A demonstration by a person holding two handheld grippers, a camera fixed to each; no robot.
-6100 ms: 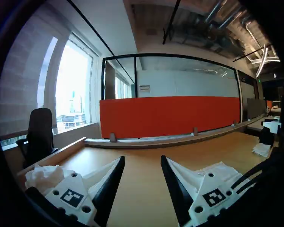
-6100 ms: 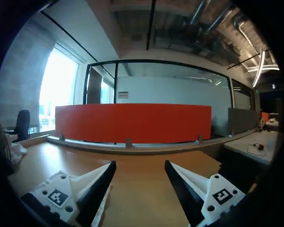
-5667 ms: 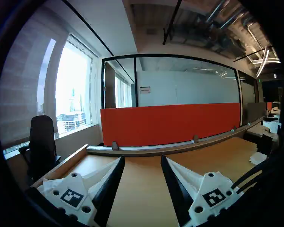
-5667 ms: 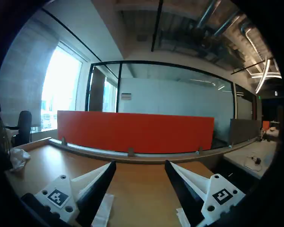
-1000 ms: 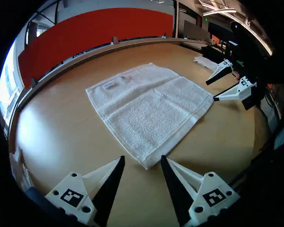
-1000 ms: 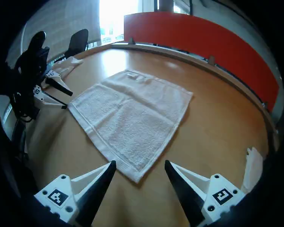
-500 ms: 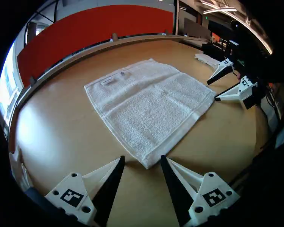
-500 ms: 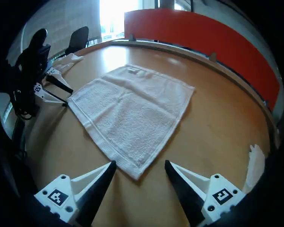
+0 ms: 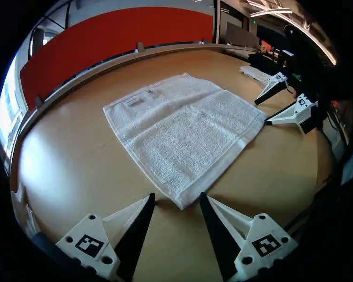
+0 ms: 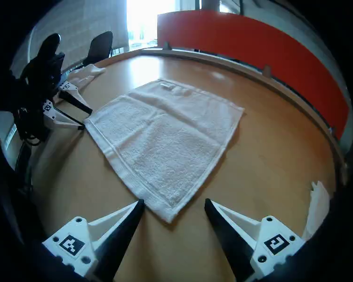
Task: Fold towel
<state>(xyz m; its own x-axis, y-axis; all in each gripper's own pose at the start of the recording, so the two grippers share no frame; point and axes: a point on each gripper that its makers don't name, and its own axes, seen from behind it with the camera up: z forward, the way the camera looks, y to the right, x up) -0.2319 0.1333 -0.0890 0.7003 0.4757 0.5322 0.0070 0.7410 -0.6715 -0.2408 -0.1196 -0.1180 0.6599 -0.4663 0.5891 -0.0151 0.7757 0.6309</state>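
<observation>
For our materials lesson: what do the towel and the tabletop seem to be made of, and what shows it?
Towel: white terry cloth, probably cotton; nubby looped pile, flat woven border.
Tabletop: smooth wood-look surface, possibly laminate or veneer; soft window glare, even tan colour.

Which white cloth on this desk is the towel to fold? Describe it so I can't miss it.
On the wooden desk in front of the red partition, look to the middle: the towel lies spread flat as one square. Unlike the other white cloths lying at the desk's edges, it is fully opened out and has a small label along its far edge.
</observation>
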